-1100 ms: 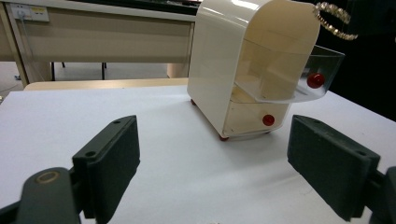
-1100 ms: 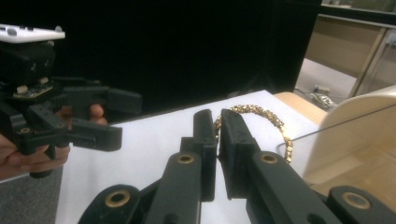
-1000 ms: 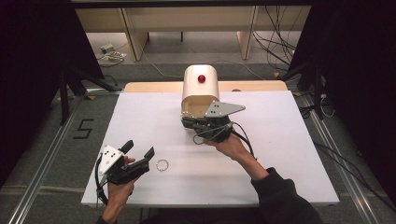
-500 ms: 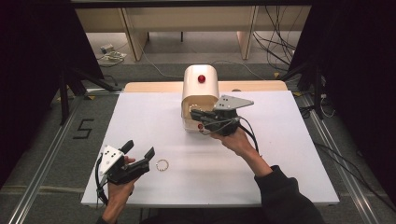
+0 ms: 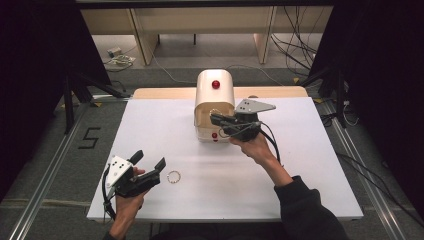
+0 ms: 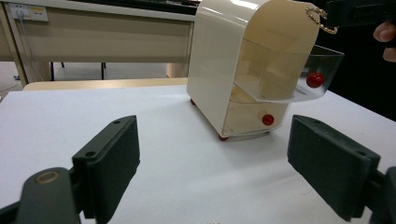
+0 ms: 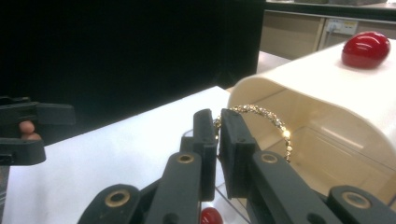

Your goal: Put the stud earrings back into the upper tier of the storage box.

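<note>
**Bracelet going into the top drawer**

I am pinching the gold bracelet (image 7: 261, 122) in my right gripper (image 7: 218, 135), centre frame, holding it over the cream box's (image 5: 215, 90) tilted-out upper drawer (image 6: 299, 74) for dropping in. My left gripper (image 5: 148, 163) is waiting, jaws apart, lower left, beside a second bracelet (image 5: 173, 177).

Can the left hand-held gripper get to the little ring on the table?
Probably yes. The left hand-held gripper is open, and the ring lies right beside it on the bare table, with nothing between them.
</note>
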